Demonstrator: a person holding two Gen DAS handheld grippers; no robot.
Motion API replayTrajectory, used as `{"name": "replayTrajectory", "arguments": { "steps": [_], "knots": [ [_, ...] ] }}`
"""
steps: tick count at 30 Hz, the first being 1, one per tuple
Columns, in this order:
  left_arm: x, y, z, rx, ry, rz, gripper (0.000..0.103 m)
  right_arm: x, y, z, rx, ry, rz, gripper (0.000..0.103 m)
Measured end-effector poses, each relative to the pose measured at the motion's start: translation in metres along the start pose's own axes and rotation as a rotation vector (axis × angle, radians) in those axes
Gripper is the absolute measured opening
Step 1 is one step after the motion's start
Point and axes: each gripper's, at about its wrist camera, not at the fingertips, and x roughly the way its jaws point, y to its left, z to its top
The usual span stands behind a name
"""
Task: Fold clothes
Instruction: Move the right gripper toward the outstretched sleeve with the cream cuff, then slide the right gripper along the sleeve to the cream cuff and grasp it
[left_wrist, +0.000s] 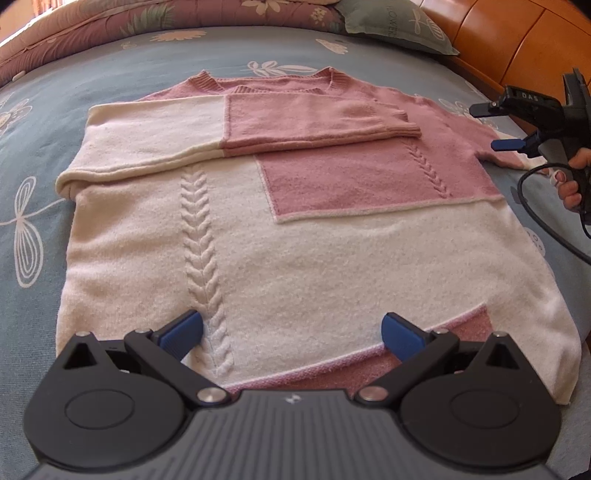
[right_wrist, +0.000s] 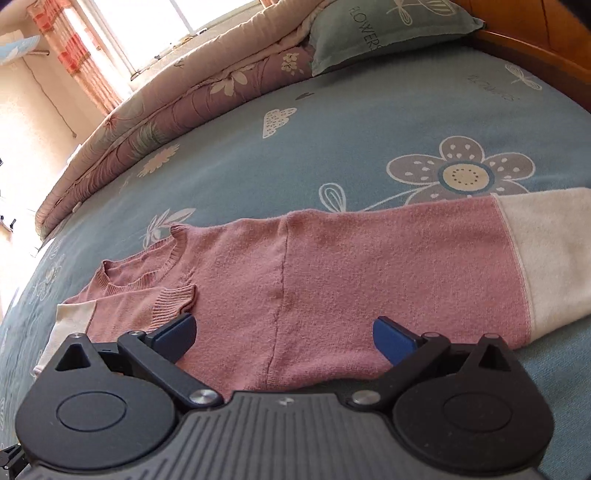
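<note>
the sweater (left_wrist: 280, 240) is lying flat on the bed (left_wrist: 33, 155) with one sleeve (left_wrist: 236, 129) already folded across the chest. the other sleeve (right_wrist: 424, 258) is still lying stretched out, so that fold and the body folds are looking left to do. both the left tongs (left_wrist: 291, 332) and the right tongs (right_wrist: 284, 332) are hovering spread wide, gripping nothing.

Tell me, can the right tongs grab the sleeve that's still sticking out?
Probably yes. The right tongs are open just above that sleeve, which lies flat on the bed with nothing on top of it or in the way.
</note>
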Motion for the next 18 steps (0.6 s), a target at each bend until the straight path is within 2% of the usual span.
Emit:
{"name": "replayTrajectory", "arguments": {
  "steps": [4,7,10,14,18],
  "knots": [
    [-0.001,-0.001,-0.001,0.029,0.018,-0.001,0.102,0.017,0.005,-0.016,0.014,0.05,0.001,0.103],
    [-0.003,0.0,-0.001,0.041,0.025,-0.005,0.102,-0.007,0.002,-0.037,-0.013,0.011,0.018,0.103],
    [-0.002,0.0,0.0,0.03,0.027,-0.002,0.102,-0.031,-0.015,-0.042,0.064,0.035,0.013,0.103],
    [0.0,-0.005,0.0,0.043,0.029,0.022,0.102,-0.064,-0.051,-0.026,0.137,-0.079,-0.034,0.103],
    [0.001,-0.004,0.0,0.033,0.03,0.024,0.102,-0.072,-0.102,0.006,0.253,-0.191,-0.046,0.103]
  ]
}}
